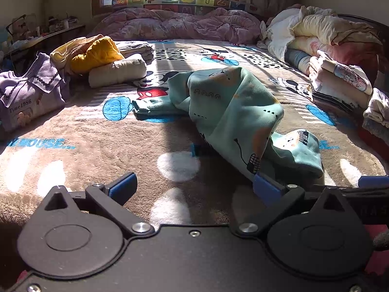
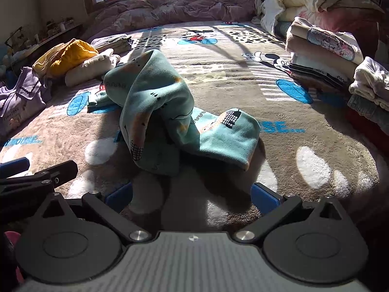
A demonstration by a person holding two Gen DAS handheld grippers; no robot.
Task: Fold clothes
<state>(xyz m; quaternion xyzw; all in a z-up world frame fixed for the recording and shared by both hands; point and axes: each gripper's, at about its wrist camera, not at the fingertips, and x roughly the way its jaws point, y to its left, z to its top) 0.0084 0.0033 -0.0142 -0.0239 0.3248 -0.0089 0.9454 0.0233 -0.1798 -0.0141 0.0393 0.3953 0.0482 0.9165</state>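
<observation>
Lying crumpled: teal garment [image 2: 170, 112] | both tools spread | blanket [image 2: 279, 150] bare around

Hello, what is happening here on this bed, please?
A person holds two grippers over a bed blanket to fold clothes. A crumpled teal garment lies in the middle, not yet folded. The left gripper and the right gripper are both open and hold nothing; the left one's right finger is close against the garment's edge. Folded stacks sit to the right, and a purple top and a yellow piece wait on the left.
</observation>
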